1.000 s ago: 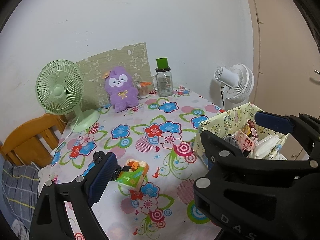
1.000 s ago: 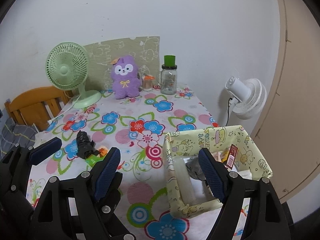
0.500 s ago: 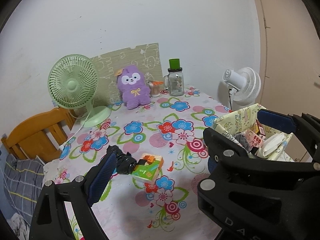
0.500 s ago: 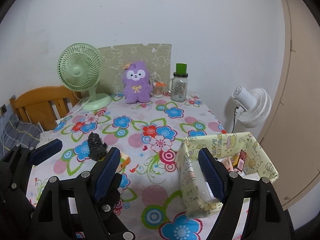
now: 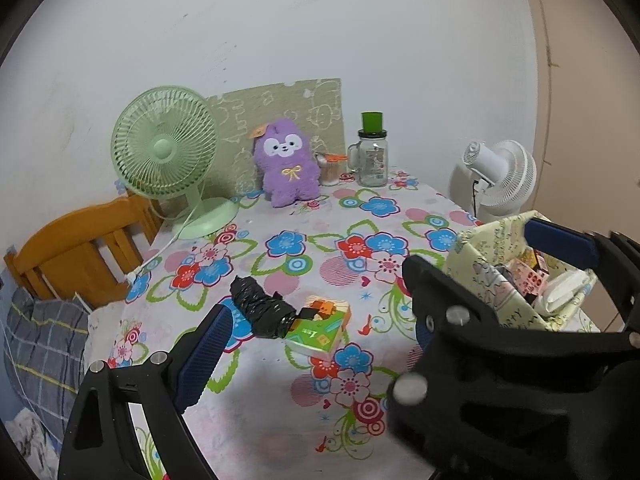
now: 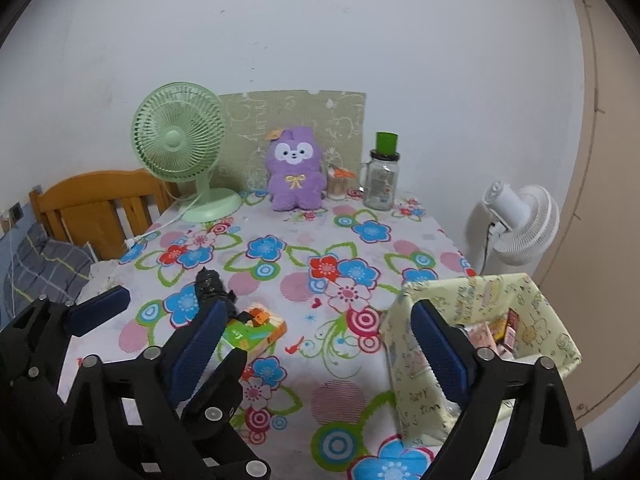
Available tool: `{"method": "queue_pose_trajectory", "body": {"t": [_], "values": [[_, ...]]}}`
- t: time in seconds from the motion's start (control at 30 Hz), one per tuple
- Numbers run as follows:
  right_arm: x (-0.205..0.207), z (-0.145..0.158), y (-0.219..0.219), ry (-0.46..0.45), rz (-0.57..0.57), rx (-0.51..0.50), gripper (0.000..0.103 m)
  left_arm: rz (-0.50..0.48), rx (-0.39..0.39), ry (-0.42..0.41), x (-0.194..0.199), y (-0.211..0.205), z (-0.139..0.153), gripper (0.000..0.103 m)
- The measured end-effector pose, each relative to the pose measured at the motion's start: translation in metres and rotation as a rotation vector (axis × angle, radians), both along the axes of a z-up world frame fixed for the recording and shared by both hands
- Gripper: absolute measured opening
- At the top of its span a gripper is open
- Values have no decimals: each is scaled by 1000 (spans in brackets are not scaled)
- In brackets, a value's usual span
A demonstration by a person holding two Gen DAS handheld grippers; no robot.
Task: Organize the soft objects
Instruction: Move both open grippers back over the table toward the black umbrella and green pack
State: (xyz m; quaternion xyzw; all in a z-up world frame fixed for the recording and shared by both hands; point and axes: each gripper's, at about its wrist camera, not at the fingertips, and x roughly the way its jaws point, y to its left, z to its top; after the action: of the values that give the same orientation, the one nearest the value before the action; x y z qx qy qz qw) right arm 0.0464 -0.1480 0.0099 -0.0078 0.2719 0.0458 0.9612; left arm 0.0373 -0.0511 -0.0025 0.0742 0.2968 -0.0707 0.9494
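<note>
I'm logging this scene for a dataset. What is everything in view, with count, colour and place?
table: one, floral cloth, under everything.
desk fan: one, pale green, back left of the table.
board: one, olive with drawings, against the wall.
plush toy: one, purple, in front of the board.
small cup: one, clear with orange lid, right of the plush.
jar: one, clear with green top, back right.
black bundle: one, near left, touching the carton.
carton: one, green and orange, lying flat.
fabric box: one, pale yellow, near right, holding packets.
floor fan: one, white, beyond the table's right edge.
chair: one, orange wood, left.
left tongs: open, empty.
right tongs: open, empty, jaws just widened.
</note>
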Motion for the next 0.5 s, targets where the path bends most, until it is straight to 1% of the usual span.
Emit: {"method": "queue_pose_trajectory", "body": {"t": [0.1,0.3,0.5], "values": [[4,-3,8,11,8,-20,96,5,-21,16,5,8,-4,94],[19,-14,19,60,32,-9,96,30,-16,36,13,19,-13,94],[28,-24,30,68,44,-6,96,48,-17,61,22,30,-23,94]]}}
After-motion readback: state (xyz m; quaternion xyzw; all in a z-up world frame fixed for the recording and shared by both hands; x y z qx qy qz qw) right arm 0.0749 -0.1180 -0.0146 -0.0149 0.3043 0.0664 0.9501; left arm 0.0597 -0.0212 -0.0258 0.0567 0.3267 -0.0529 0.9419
